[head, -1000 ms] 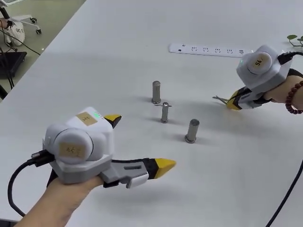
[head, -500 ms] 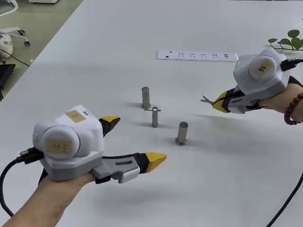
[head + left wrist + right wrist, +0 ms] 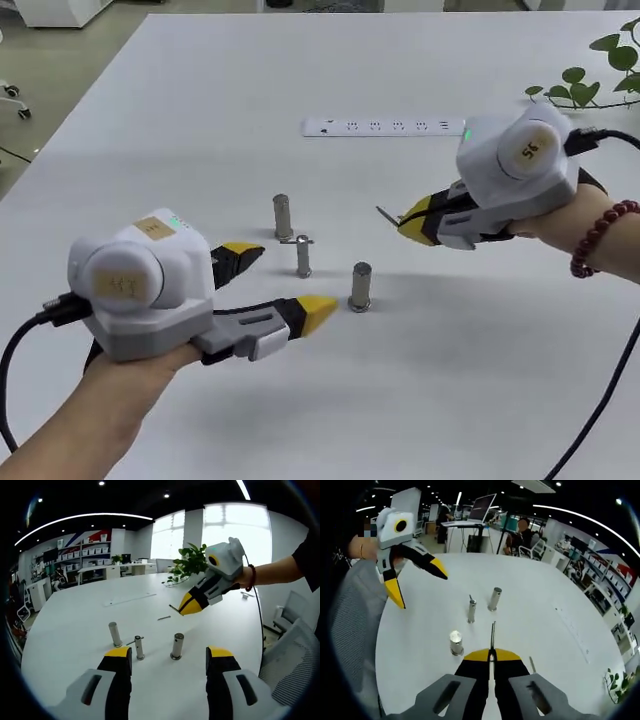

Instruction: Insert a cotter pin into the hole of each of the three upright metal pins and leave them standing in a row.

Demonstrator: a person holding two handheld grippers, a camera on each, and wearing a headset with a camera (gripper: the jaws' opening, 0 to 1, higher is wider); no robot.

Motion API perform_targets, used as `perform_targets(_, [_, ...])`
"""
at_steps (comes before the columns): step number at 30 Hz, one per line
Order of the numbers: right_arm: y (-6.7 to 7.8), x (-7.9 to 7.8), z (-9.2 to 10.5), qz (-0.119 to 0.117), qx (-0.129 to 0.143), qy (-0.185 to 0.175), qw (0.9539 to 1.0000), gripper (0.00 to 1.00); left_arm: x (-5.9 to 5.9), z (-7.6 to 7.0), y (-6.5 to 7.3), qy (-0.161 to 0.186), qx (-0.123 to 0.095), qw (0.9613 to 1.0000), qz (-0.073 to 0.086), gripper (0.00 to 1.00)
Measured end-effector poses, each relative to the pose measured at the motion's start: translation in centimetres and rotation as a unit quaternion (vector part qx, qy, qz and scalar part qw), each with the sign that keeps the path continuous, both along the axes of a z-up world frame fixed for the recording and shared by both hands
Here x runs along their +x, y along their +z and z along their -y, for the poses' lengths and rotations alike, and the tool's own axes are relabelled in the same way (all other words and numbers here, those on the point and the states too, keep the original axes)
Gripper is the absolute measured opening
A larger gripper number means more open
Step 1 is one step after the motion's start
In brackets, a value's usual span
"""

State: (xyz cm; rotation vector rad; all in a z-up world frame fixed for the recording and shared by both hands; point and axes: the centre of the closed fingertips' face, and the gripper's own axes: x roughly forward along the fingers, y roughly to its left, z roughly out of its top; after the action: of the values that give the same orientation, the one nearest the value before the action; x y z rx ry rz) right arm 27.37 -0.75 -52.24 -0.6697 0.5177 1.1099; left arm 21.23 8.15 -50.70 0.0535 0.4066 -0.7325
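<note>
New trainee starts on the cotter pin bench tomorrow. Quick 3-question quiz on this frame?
1. True or false: the left gripper has its fingers apart and holds nothing.
2. Which upright metal pin already has an inserted cotter pin through its hole? A far, B middle, C near.
3. Fill in: the right gripper is shut on a ____.

Key: 1 true. 2 B, the middle metal pin. 3 cotter pin: the held cotter pin sticks out past the fingers.

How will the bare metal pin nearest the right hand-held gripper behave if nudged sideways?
The metal pin stands tall on a small flared foot with nothing holding it, so it would probably tip. Being round-bodied, it would likely roll once down. The thin cotter pin may flex first.
</note>
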Motion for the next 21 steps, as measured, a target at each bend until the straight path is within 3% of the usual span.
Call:
perform_targets(5, [0.2, -0.2, -1.1, 0.0, 0.01, 0.018, 0.9998, 0.0, 0.4, 1.0, 0.4, -0.01, -0.009, 0.9999, -0.009, 0.5])
perform_targets(8, [0.8, -1.2, -2.0, 0.007, 0.015, 0.034, 0.9993, 0.0, 0.6, 1.5, 0.7, -0.018, -0.013, 0.9996, -0.014, 0.46])
perform_targets(10, [1.0, -1.6, -2.4, 0.009, 0.017, 0.041, 0.999, 0.0, 0.8, 1.8, 0.7, -0.023, -0.019, 0.9992, -0.027, 0.42])
perform_targets(13, [0.9, -1.7, -2.7, 0.017, 0.011, 0.061, 0.998, 0.0, 1.0, 2.0, 0.9, -0.026, -0.028, 0.9987, -0.033, 0.37])
perform_targets(17, [1.0, -2.9, -3.4, 0.034, 0.0, 0.096, 0.9948, 0.0, 1.1, 2.3, 0.8, -0.027, -0.047, 0.9966, -0.063, 0.31])
perform_targets(21, [0.9, -3.6, -3.8, 0.046, -0.013, 0.119, 0.9918, 0.0, 1.1, 2.5, 0.8, -0.024, -0.067, 0.9941, -0.081, 0.25])
